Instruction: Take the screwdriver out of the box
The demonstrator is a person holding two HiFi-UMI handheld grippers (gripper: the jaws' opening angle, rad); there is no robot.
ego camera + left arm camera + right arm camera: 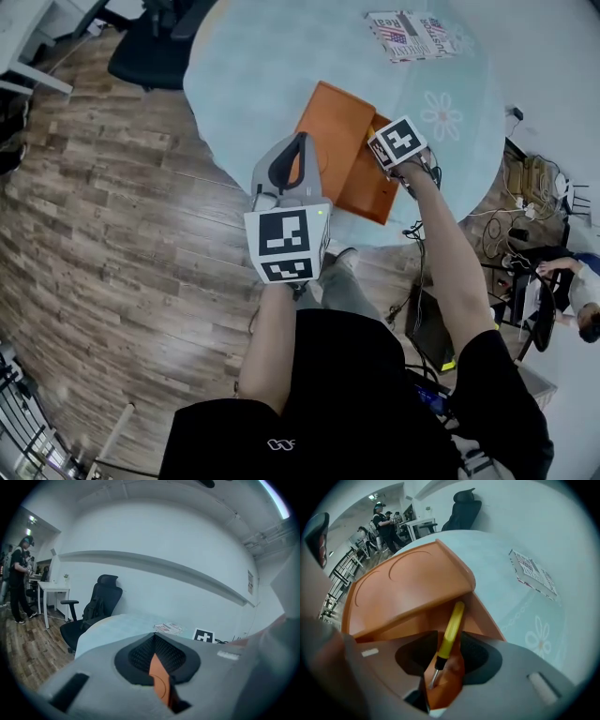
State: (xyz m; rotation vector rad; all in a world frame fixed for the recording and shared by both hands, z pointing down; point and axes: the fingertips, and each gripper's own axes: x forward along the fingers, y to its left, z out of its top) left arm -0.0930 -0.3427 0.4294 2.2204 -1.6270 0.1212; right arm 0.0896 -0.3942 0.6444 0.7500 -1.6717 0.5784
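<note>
An orange box [367, 187] lies on the round table [253, 66] with its lid [330, 124] raised. A screwdriver [451, 625] with a yellow handle rests inside the box [485, 618], under the lid [408, 588]. My right gripper [447, 656] points steeply down into the box, open, with the handle between its pads and its shaft toward the camera. In the head view the right gripper [401, 159] is at the box's right edge. My left gripper [298, 150] sits at the lid's left edge. Its jaws [157, 660] are shut on the thin orange lid edge [160, 679].
A printed booklet [408, 36] lies at the table's far side, with a flower print [441, 114] on the pale blue cloth nearer the box. A black office chair [150, 47] stands beyond the table. People stand in the background [18, 578], and cables [525, 187] lie on the floor at right.
</note>
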